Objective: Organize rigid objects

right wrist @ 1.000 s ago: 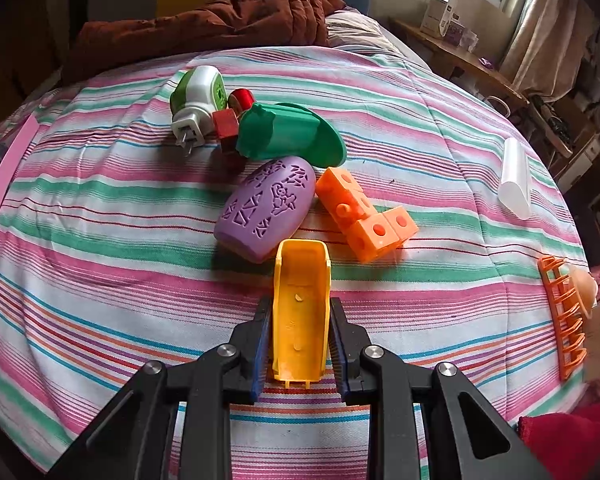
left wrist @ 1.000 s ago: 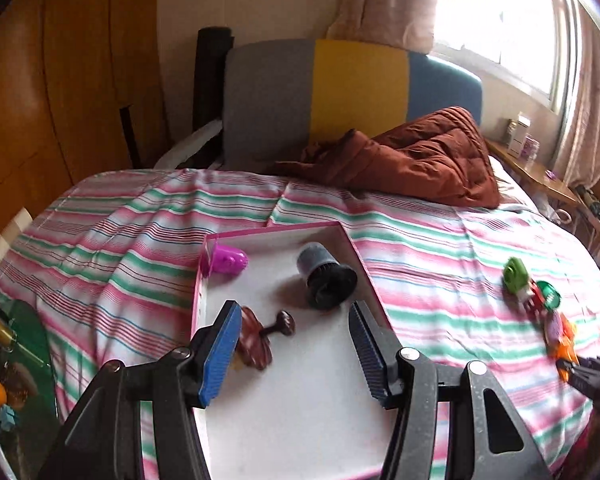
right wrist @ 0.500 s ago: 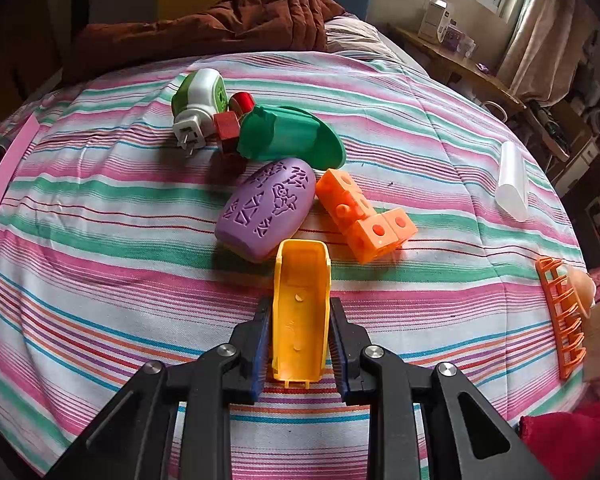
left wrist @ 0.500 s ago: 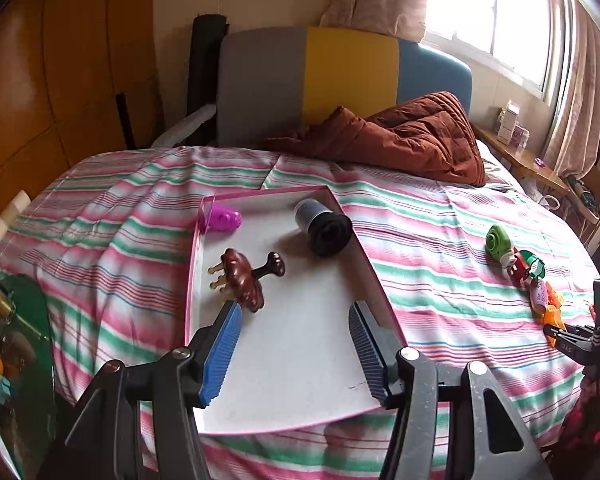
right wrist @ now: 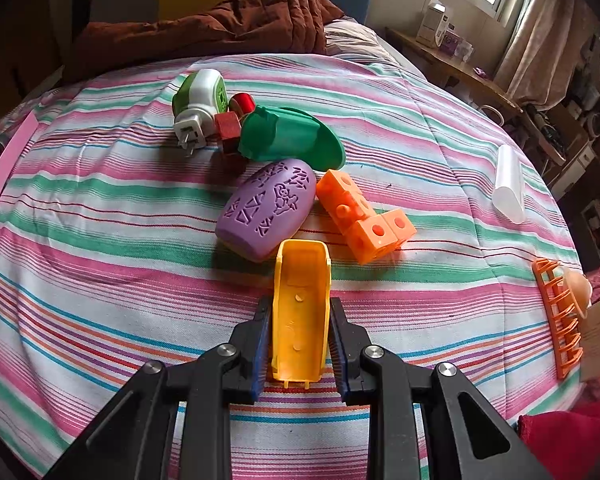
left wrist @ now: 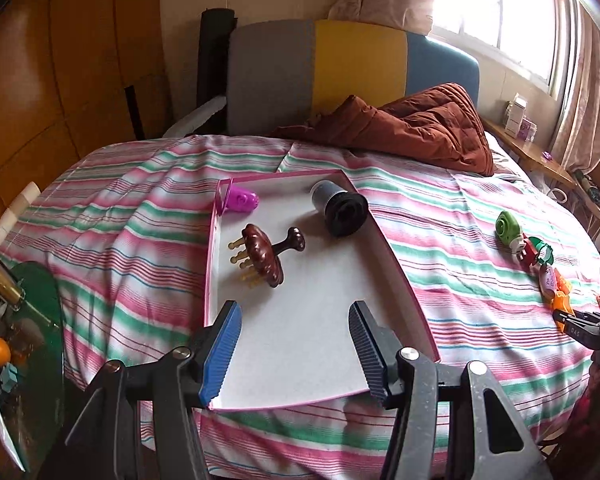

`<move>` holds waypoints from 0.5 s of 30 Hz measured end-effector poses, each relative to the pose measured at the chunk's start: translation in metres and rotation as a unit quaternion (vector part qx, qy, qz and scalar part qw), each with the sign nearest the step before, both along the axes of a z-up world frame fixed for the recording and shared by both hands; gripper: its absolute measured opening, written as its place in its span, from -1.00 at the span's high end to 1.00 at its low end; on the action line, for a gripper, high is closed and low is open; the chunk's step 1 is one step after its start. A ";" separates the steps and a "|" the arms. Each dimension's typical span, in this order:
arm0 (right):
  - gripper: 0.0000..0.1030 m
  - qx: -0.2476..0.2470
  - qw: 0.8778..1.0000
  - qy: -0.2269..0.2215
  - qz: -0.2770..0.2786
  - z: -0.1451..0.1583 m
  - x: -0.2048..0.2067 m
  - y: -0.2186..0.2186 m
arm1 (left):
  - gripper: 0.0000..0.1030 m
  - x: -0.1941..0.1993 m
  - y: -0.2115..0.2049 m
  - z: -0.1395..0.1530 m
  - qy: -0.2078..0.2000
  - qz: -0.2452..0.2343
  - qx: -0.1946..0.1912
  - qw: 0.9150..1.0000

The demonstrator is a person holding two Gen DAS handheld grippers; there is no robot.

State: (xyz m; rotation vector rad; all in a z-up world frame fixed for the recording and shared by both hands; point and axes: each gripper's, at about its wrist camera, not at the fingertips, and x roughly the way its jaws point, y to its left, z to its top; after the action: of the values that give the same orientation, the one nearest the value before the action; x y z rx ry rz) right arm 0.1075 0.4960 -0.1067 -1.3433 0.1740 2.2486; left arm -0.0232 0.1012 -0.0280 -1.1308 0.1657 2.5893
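My left gripper (left wrist: 294,350) is open and empty above the near end of a pink-rimmed white tray (left wrist: 320,344) on the striped bed. The tray holds a brown scalp massager (left wrist: 262,260), a black cylinder (left wrist: 340,208) and a purple piece (left wrist: 241,200). My right gripper (right wrist: 300,340) is shut on a yellow plastic shell (right wrist: 302,304). Beyond it lie a purple oval (right wrist: 268,208), orange cubes (right wrist: 360,212), a green scoop (right wrist: 292,136), red blocks (right wrist: 230,122) and a green-white plug (right wrist: 198,108).
A brown quilt (left wrist: 412,128) lies at the bed's head. A white tube (right wrist: 508,184), an orange rack (right wrist: 560,316) and a wooden block (right wrist: 598,332) lie at the right. A green glass side table (left wrist: 24,320) stands left of the bed. The tray's pink edge (right wrist: 4,164) shows far left.
My left gripper has pulled back and up from the tray, leaving the brown massager lying on it. My right gripper has stayed shut on the yellow shell, nearly still.
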 end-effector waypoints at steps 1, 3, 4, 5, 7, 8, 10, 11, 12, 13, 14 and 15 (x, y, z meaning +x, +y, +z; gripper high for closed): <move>0.48 0.000 1.000 0.000 -0.001 0.000 0.001 0.000 | -0.10 0.000 -0.001 -0.001 -0.001 0.000 0.000 1.000; 0.49 0.000 1.000 0.000 -0.001 0.000 0.001 -0.001 | -0.10 0.000 -0.003 -0.002 -0.002 0.001 0.000 1.000; 0.49 0.001 1.000 -0.002 0.000 0.001 0.001 -0.002 | -0.10 0.000 -0.004 -0.002 -0.002 0.002 0.000 1.000; 0.49 0.002 1.000 -0.003 0.000 0.001 0.001 -0.003 | -0.10 0.001 -0.006 -0.002 -0.001 0.003 0.000 1.000; 0.49 0.001 1.000 -0.007 0.001 0.001 0.000 -0.003 | -0.10 0.000 -0.008 -0.002 -0.002 0.004 0.000 1.000; 0.49 -0.001 1.000 -0.008 -0.001 0.002 0.001 -0.004 | -0.10 0.000 -0.010 -0.001 -0.001 0.005 0.002 1.000; 0.49 -0.005 1.000 -0.010 -0.005 0.004 0.002 -0.006 | -0.10 0.000 -0.012 -0.001 0.001 0.006 0.004 1.000; 0.49 -0.007 1.000 -0.011 -0.004 0.004 0.003 -0.008 | -0.10 0.000 -0.013 -0.001 0.001 0.006 0.003 1.000; 0.49 -0.010 1.000 -0.011 -0.002 0.005 0.004 -0.011 | -0.10 0.000 -0.013 -0.001 0.002 0.006 0.003 1.000; 0.49 -0.015 1.000 -0.011 -0.001 0.005 0.004 -0.014 | -0.10 0.001 -0.015 -0.001 0.003 0.006 0.004 1.000; 0.49 -0.023 1.000 -0.009 0.001 0.005 0.005 -0.017 | -0.10 0.001 -0.016 -0.002 0.002 0.006 0.005 1.000; 0.49 -0.029 1.000 -0.008 0.004 0.006 0.006 -0.021 | -0.10 0.000 -0.016 -0.003 0.001 0.006 0.005 1.000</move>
State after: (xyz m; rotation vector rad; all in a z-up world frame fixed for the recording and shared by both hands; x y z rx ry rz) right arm 0.1138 0.4752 -0.1009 -1.3938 0.2312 2.2552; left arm -0.0228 0.0847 -0.0308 -1.1307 0.1475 2.5990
